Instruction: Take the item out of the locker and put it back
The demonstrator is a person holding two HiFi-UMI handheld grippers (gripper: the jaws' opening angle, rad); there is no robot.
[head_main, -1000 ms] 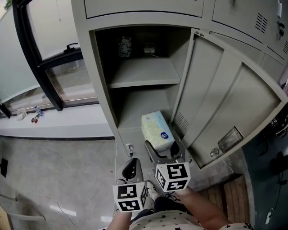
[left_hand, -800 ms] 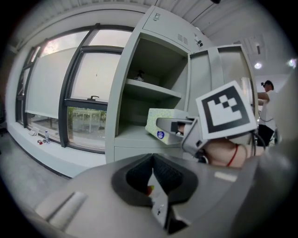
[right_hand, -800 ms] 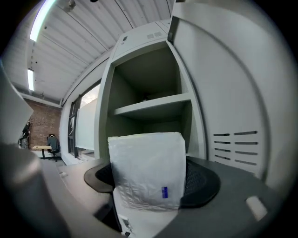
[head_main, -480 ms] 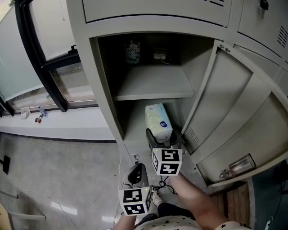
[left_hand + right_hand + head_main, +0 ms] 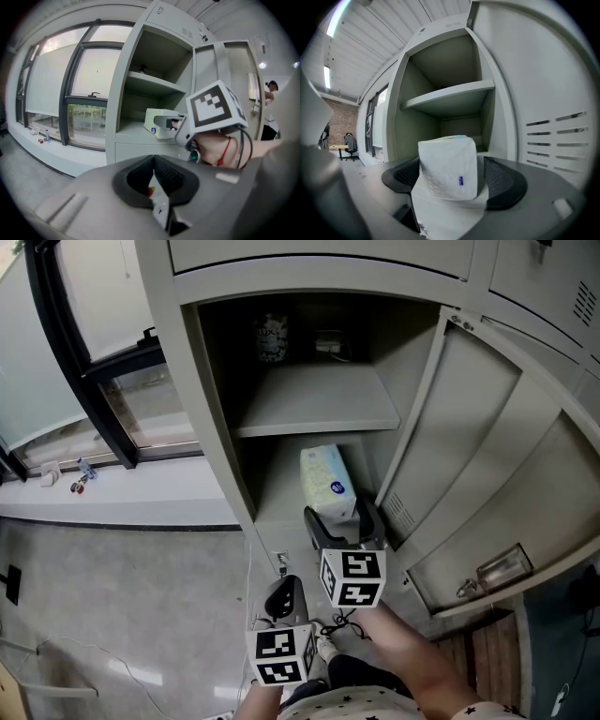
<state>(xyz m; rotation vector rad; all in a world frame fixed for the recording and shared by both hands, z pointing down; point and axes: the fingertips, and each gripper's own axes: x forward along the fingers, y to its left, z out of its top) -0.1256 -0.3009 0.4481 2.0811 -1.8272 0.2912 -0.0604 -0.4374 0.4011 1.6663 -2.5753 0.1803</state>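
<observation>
A white tissue pack with a small blue mark lies on the floor of the grey locker's lower compartment. My right gripper reaches into that compartment from the front, and its jaws are opening. The tissue pack stands between them, with a gap showing at the right pad. My left gripper hangs lower, outside the locker, its jaws together with nothing in them. In the left gripper view the tissue pack sits at the locker's edge beyond the left gripper.
The locker door stands wide open to the right. A shelf splits the locker; a jar and a small object sit at its back. A window ledge with small items runs to the left.
My right gripper has carried the tissue pack forward from the locker's front lip into the lower compartment. The left gripper has stayed low near my body.
</observation>
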